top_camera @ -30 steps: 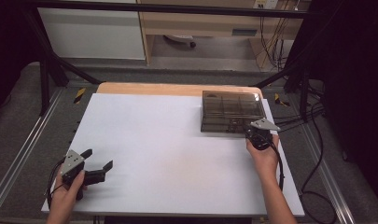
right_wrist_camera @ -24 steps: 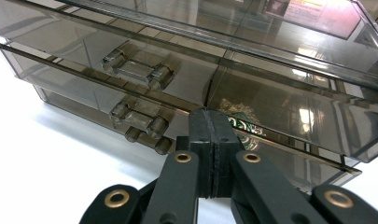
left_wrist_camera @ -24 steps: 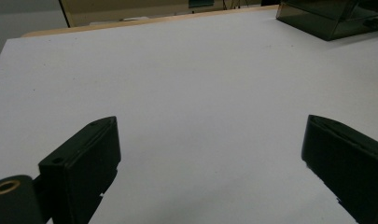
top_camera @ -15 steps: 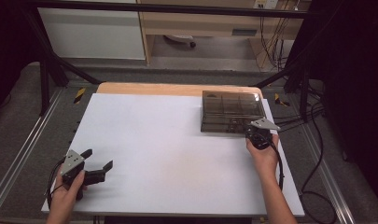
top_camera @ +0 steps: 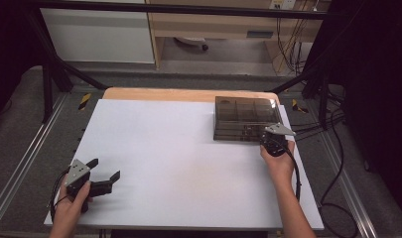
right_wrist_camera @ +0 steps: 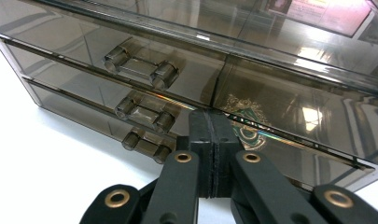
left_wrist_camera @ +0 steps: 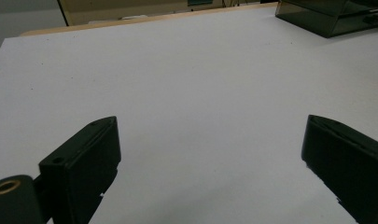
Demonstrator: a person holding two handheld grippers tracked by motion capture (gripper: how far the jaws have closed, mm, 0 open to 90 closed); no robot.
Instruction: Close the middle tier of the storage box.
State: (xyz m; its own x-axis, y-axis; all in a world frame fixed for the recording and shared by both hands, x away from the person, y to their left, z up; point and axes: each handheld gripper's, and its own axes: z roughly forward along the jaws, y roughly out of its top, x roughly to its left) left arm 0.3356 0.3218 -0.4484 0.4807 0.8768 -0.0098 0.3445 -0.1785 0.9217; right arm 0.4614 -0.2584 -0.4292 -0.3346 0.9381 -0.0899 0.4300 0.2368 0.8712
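1. A smoked clear-plastic drawer box [top_camera: 245, 119] sits at the far right of the white table [top_camera: 178, 148], close to the wooden strip along the far edge.
2. The right gripper [top_camera: 274, 141] is held in the person's right hand [top_camera: 280, 163] just in front of the box's near right corner, pointing at its front face.
3. In the right gripper view the jaws are pressed flat together with nothing between them; the closed tips [right_wrist_camera: 212, 126] sit right up against the drawer front, though I cannot tell whether they touch it.
4. Same view: three stacked drawer handles [right_wrist_camera: 144, 116] lie just to the left of the tips, the lowest one nearest. None is gripped.
5. The drawer behind the tips shows a printed card with a crest [right_wrist_camera: 245, 123] through the tinted plastic.
6. The left gripper [top_camera: 101, 176] is at the near left corner of the table, held in the left hand [top_camera: 69, 208], well apart from the box.
7. Its jaws stand wide apart and hold nothing; the left gripper view shows bare white tabletop between them.
8. From the left gripper view the box [left_wrist_camera: 331, 16] is far off at the upper right, diagonally across the table.
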